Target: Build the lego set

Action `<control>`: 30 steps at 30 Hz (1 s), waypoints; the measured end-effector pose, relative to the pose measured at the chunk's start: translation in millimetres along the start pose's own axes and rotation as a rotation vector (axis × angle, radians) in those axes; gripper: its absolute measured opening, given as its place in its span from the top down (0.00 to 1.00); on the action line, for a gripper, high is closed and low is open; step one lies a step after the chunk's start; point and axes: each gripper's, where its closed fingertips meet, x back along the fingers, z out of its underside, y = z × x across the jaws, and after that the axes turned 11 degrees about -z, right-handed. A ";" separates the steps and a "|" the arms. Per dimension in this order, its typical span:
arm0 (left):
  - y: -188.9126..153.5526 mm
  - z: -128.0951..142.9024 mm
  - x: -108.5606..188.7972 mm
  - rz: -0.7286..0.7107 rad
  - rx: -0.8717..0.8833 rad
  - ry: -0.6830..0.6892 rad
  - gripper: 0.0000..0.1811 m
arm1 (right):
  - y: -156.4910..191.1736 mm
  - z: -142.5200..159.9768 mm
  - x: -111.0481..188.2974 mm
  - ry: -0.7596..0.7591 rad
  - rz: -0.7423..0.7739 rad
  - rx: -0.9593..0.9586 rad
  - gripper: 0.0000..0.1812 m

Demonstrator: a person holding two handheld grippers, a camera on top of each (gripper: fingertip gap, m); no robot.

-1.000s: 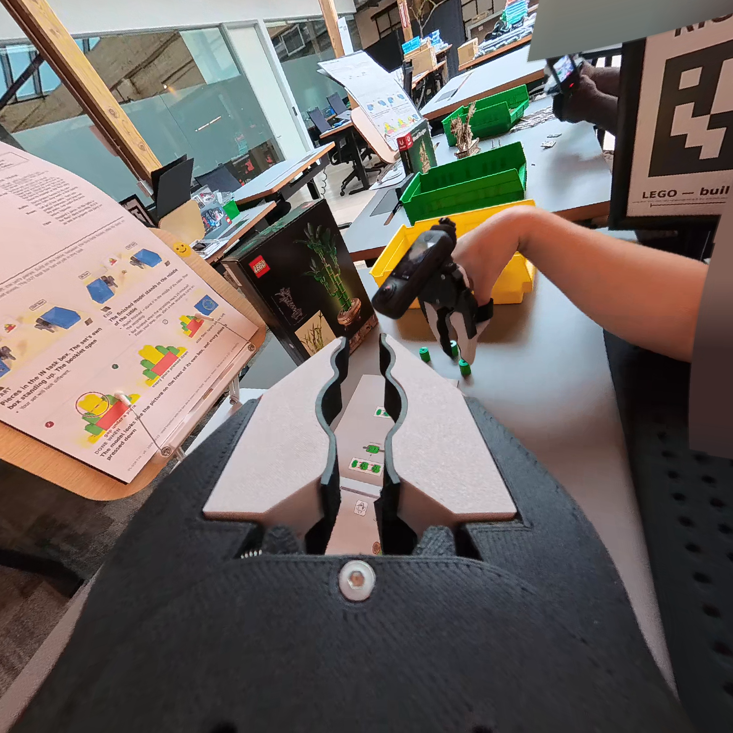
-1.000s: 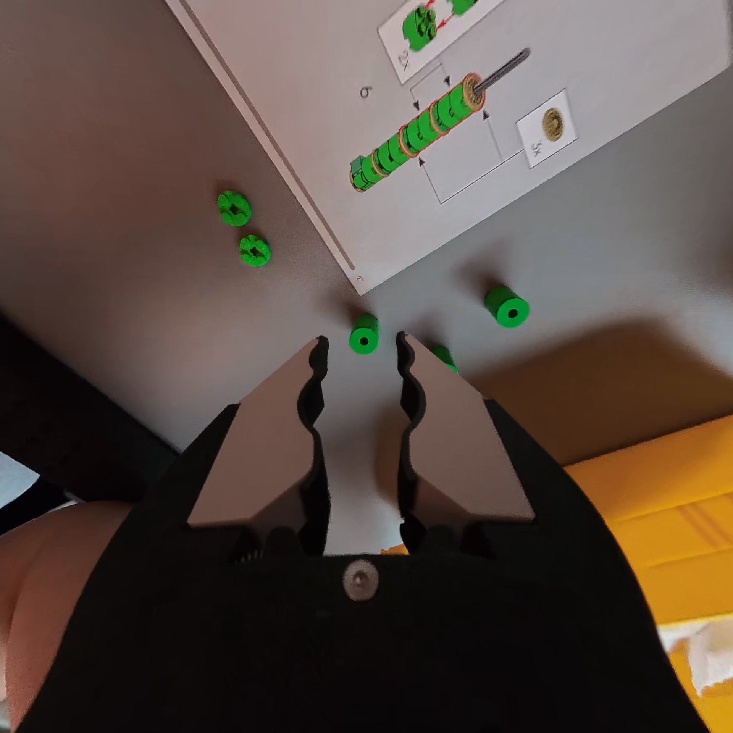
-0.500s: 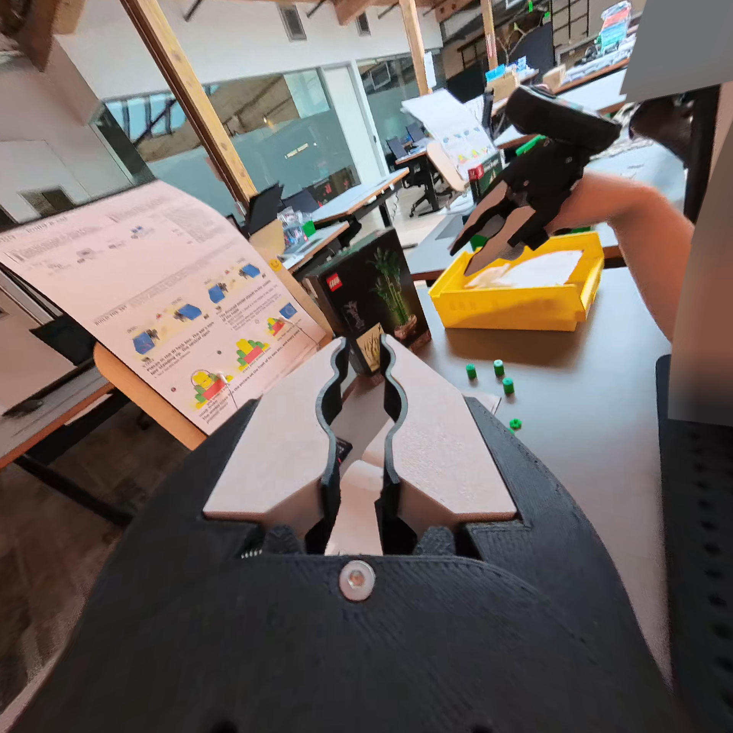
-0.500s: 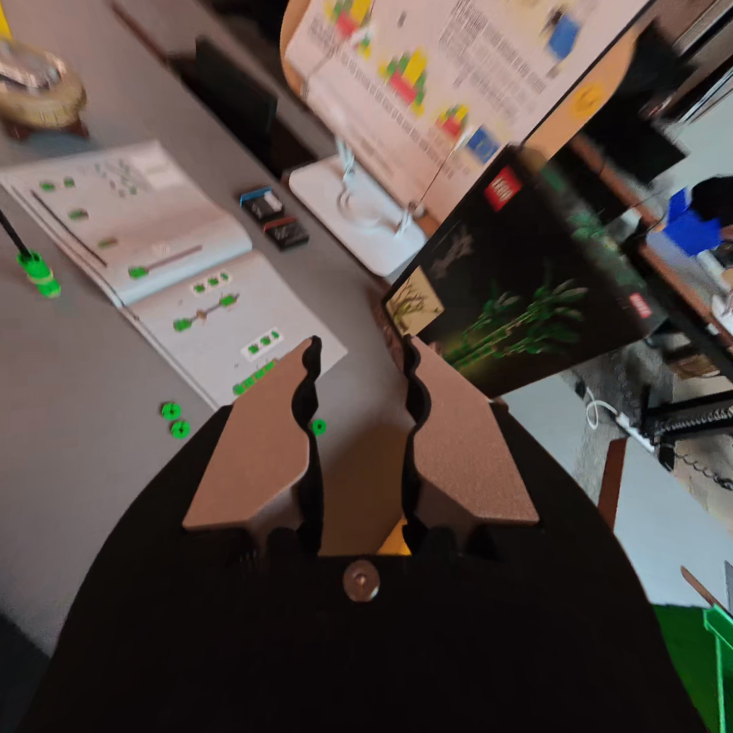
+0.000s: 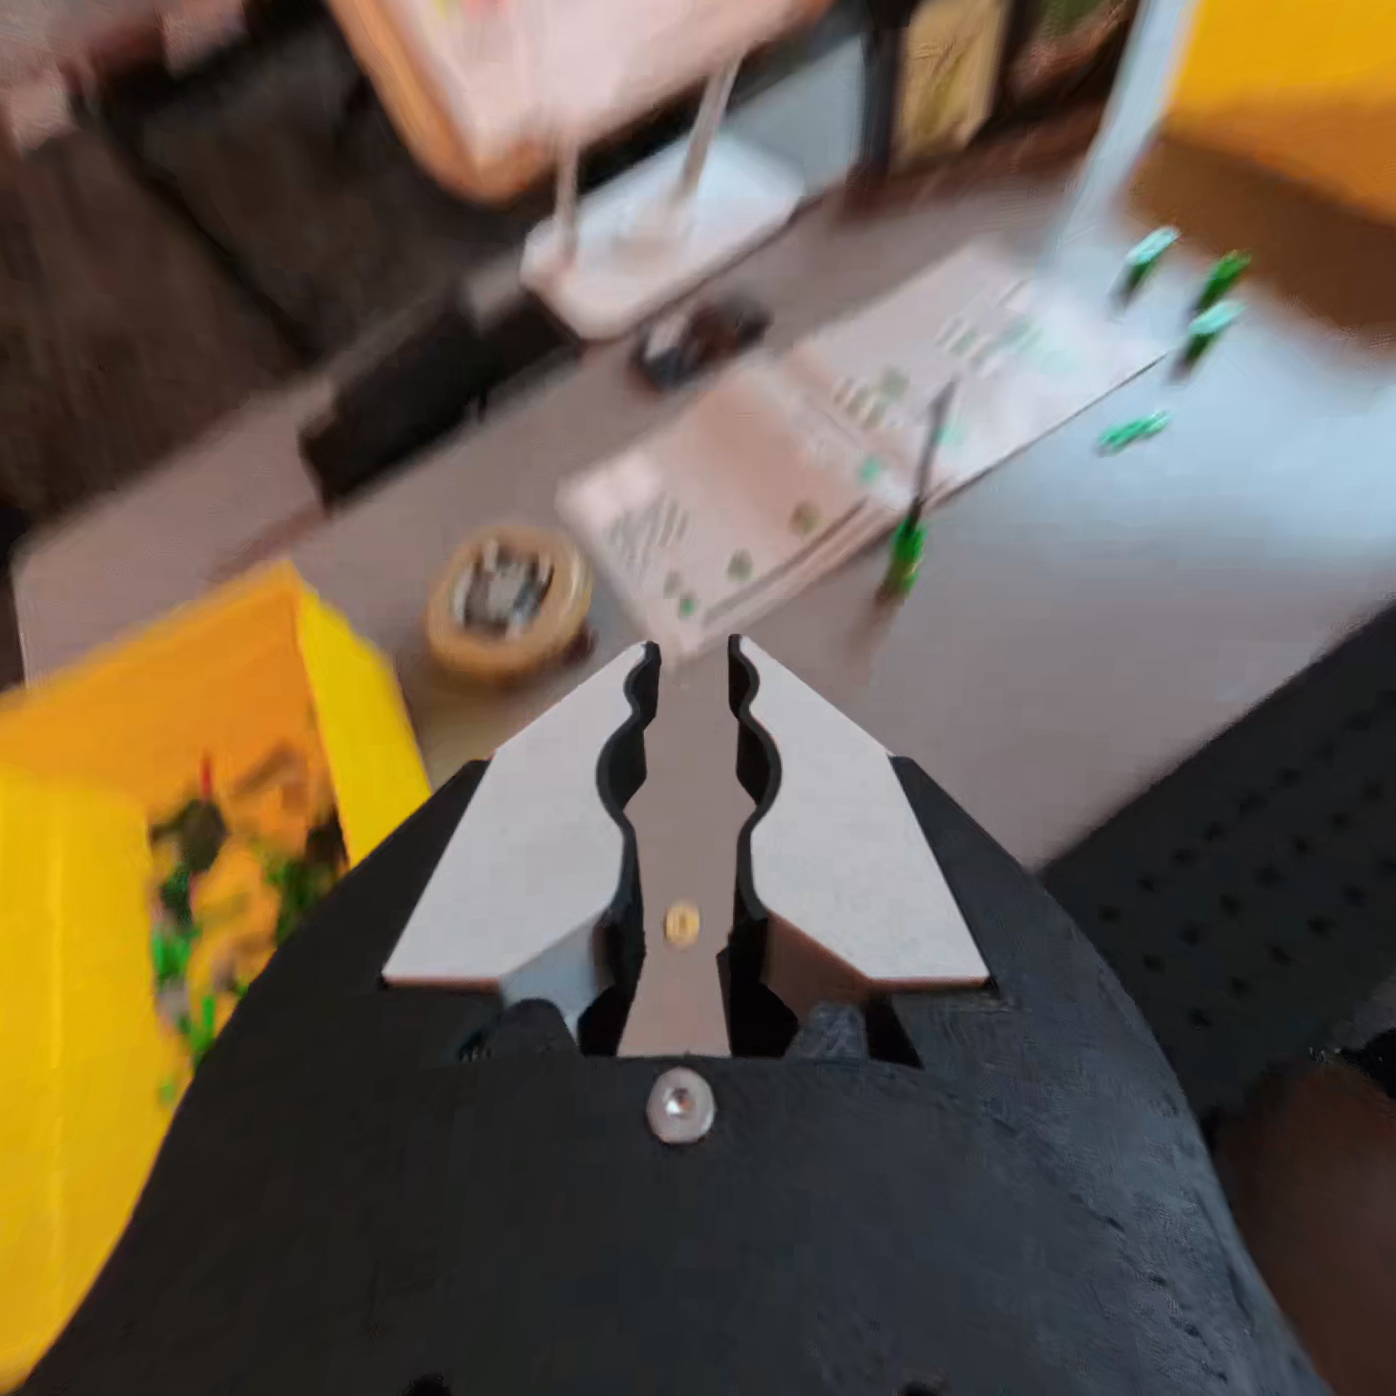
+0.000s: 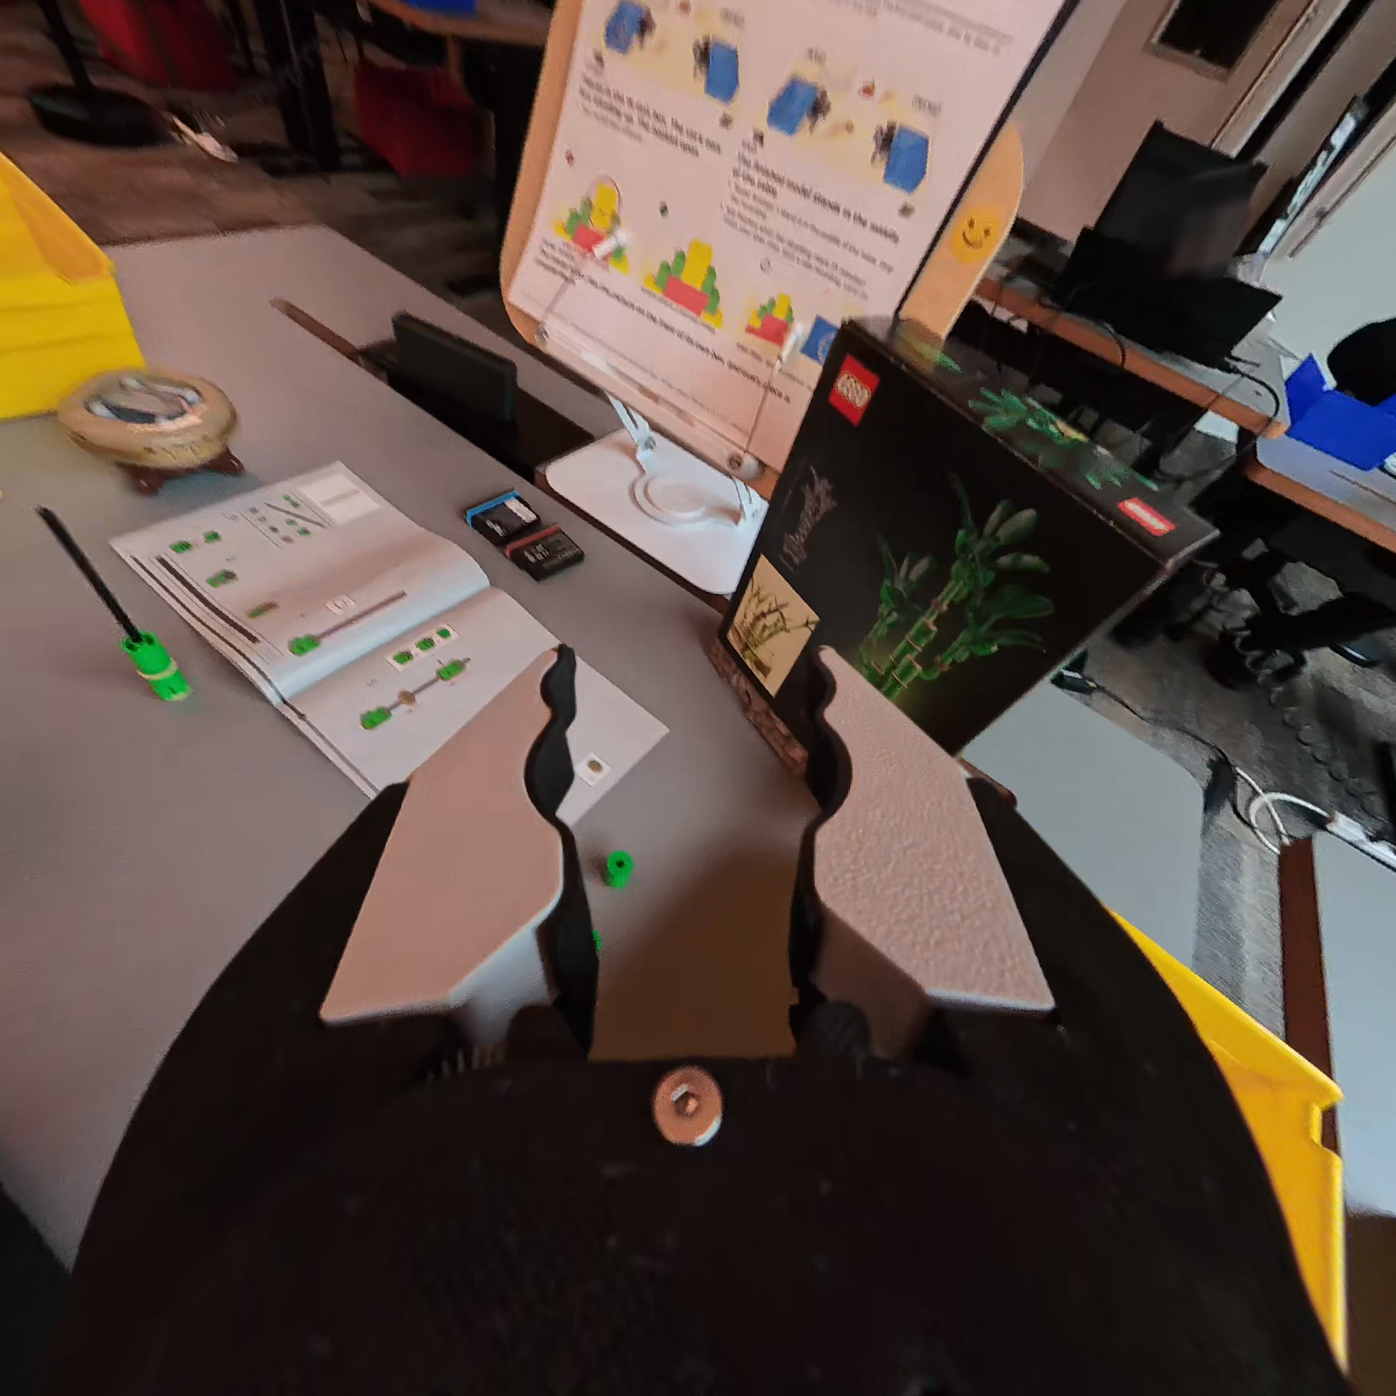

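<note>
Lego stem [image 6: 155,665], a black rod with green rounds, lies on the bench [image 6: 151,793] just left of the open booklet [image 6: 362,604]. Right of the booklet, both grippers have lifted away from the loose green cylinder [image 6: 618,869]: left gripper [image 5: 691,651] slightly apart, right gripper [image 6: 691,665] wide apart, both empty, so no piece was picked.

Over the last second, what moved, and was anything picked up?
The right gripper rose from the small green cylinder pieces, opening wider, empty. The left gripper swung down toward the grey table, gap unchanged, empty. Open instruction booklet and black-rod green stack stayed.
</note>
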 end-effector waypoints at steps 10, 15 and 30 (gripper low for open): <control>4.1 156.1 -42.0 -0.036 0.108 0.399 0.80 | 5.3 -3.2 -5.5 0.011 0.010 0.053 0.70; -1.9 172.4 -49.2 0.005 0.117 0.445 0.80 | 1.8 2.3 -5.3 0.039 0.029 0.063 0.70; -9.6 179.5 -61.3 0.027 0.066 0.469 0.92 | -7.8 15.3 6.2 0.066 0.062 0.057 0.70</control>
